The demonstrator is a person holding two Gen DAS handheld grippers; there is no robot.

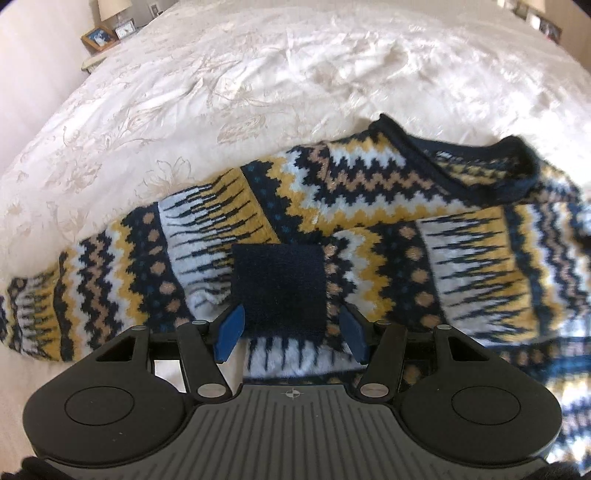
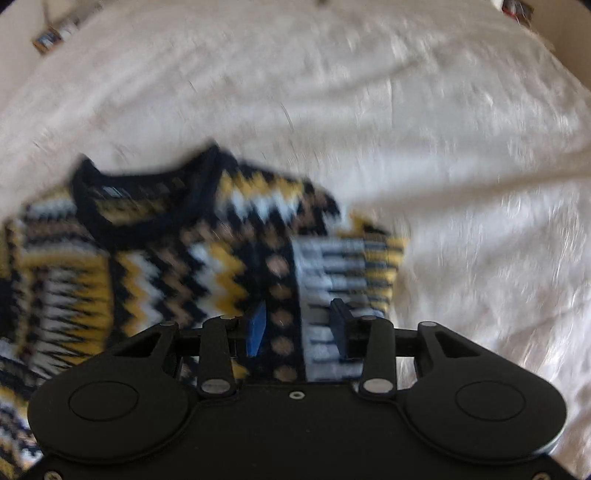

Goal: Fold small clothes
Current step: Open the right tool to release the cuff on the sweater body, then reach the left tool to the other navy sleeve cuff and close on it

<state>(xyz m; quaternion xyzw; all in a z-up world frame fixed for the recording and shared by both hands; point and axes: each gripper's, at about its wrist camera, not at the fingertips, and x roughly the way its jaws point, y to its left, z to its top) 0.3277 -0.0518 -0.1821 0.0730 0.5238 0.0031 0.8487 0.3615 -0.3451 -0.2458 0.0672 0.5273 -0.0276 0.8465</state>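
A small knit sweater (image 1: pixel 369 206) with navy, yellow, white and tan zigzag bands lies on a white bedspread (image 1: pixel 221 74). Its left sleeve stretches out to the left, and the navy cuff (image 1: pixel 279 291) of the other sleeve lies folded across the body. My left gripper (image 1: pixel 291 334) is open, its blue pads either side of that cuff. In the blurred right wrist view the sweater (image 2: pixel 184 258) fills the left half, navy collar (image 2: pixel 147 206) at upper left. My right gripper (image 2: pixel 299 328) is open over the folded right edge of the sweater.
The white embroidered bedspread (image 2: pixel 443 147) extends far beyond the sweater on all sides. A nightstand (image 1: pixel 99 37) with a lamp and picture frames stands at the far left corner of the bed. More frames sit at the far right corner (image 1: pixel 546 26).
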